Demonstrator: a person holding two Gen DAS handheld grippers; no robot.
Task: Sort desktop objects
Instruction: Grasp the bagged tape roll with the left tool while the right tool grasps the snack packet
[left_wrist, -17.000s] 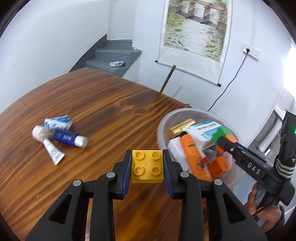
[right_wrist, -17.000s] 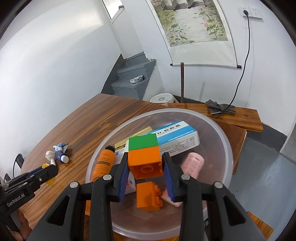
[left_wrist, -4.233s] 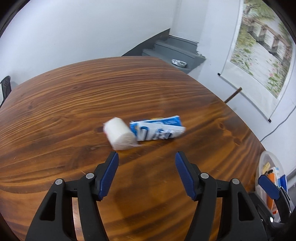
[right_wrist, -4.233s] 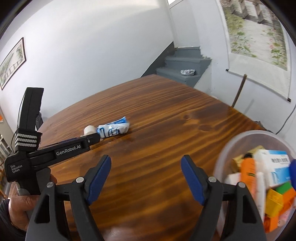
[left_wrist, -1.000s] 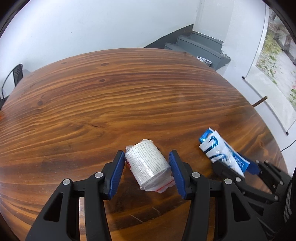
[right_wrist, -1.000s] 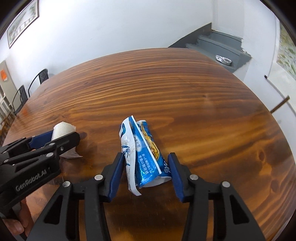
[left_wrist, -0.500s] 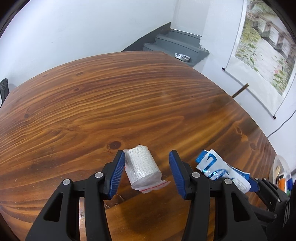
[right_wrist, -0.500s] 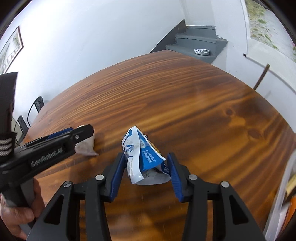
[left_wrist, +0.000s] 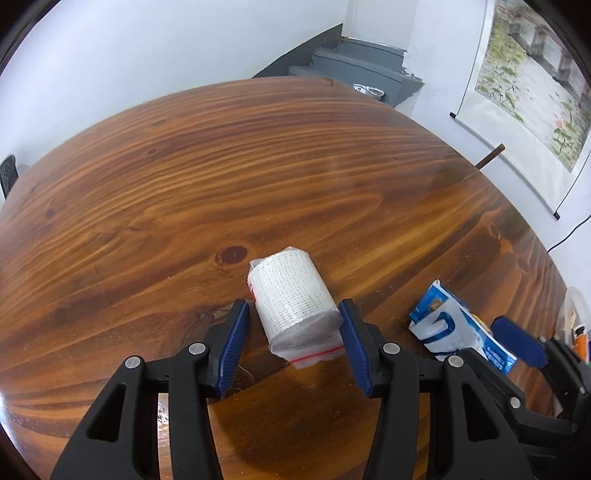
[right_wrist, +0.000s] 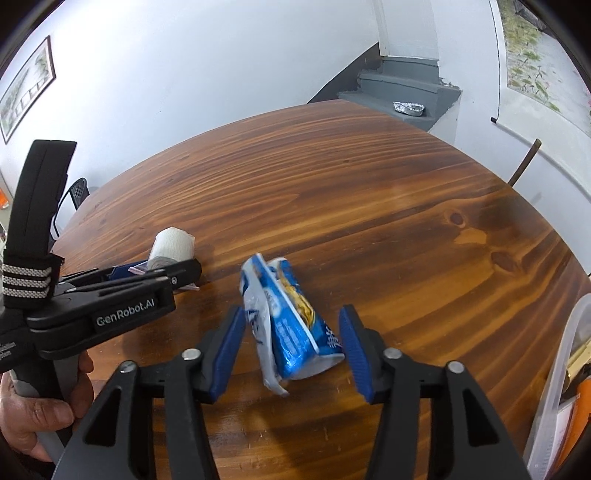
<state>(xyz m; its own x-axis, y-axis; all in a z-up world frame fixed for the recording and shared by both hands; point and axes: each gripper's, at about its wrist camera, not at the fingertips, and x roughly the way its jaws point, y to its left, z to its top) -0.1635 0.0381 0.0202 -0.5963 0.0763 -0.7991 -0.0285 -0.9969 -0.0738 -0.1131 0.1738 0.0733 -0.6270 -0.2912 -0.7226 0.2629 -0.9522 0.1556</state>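
A white gauze roll (left_wrist: 291, 299) in a clear bag sits between the blue pads of my left gripper (left_wrist: 291, 328), which is shut on it just above the wooden table (left_wrist: 295, 166). The right wrist view shows that roll (right_wrist: 171, 243) and the left gripper (right_wrist: 159, 267) at the left. My right gripper (right_wrist: 291, 332) straddles a crumpled blue and white snack packet (right_wrist: 288, 325). Its jaws are opening, and gaps show between pads and packet. In the left wrist view the packet (left_wrist: 454, 332) and right gripper (left_wrist: 487, 350) lie to the right.
A clear plastic bowl (right_wrist: 569, 369) with sorted items stands at the table's right edge, also glimpsed as the bowl (left_wrist: 574, 306) in the left wrist view. A hand (right_wrist: 33, 413) holds the left gripper's handle. Grey stairs (right_wrist: 402, 88) and a wall scroll (left_wrist: 532, 74) lie beyond.
The right jaws have spread away from the packet, which has tipped and blurred between them. Both grippers have shifted right toward the bowl; the left one carried the roll along.
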